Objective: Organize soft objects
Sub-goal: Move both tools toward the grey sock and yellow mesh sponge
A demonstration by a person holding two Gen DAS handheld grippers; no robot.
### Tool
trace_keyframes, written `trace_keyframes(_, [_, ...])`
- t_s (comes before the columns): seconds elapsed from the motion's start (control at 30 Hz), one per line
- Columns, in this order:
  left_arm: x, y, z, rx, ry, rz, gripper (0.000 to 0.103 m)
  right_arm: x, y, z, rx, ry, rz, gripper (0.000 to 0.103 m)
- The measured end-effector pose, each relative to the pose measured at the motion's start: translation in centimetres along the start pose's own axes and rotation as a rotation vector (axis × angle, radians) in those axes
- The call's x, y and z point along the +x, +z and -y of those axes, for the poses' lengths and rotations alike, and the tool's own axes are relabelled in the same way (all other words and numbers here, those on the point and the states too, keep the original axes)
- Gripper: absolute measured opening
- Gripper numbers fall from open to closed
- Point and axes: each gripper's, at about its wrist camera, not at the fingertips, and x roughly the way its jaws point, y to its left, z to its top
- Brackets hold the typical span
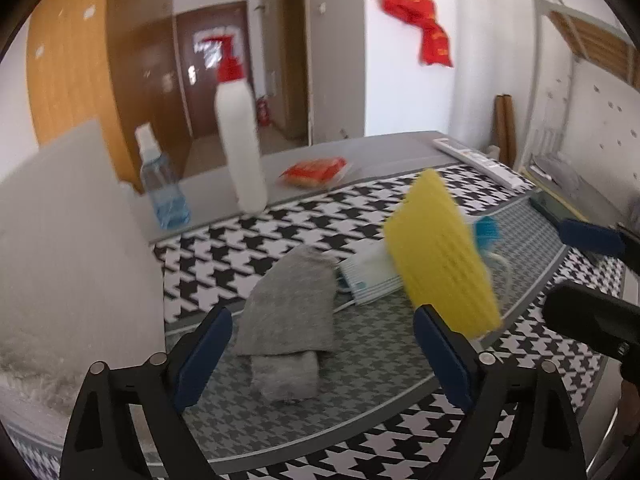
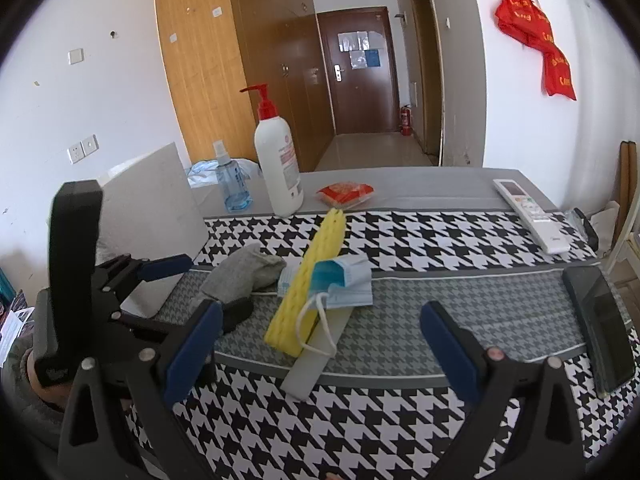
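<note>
We've got our left gripper (image 1: 320,356) gaping over the folded grey cloth (image 1: 290,312); right gripper (image 2: 320,344) also wide, empty, yellow sponge (image 2: 308,280) and face mask (image 2: 340,284) just ahead.

Two low, close wrist views across the houndstooth table (image 1: 280,232), both toward the hallway door (image 2: 360,72).

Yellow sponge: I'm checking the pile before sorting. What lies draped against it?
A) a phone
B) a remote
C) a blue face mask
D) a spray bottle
C: the face mask lies folded against the upright sponge, its ear loop hanging down over the sponge.
</note>
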Motion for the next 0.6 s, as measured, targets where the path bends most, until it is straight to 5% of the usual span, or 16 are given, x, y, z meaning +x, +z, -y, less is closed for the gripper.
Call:
trace_keyframes(0.3, [1.3,-0.5,-0.6,-0.017,0.003,-0.047,0.08,1.0,-0.2,-0.3,-0.015,0.019,-0.025,0.096])
trace_keyframes(0.6, [2.2,-0.7,-1.0,-0.029,-0.011,-0.085,0.065,1.8,0.1,-0.7,-0.024,0.035,-0.038,0.075])
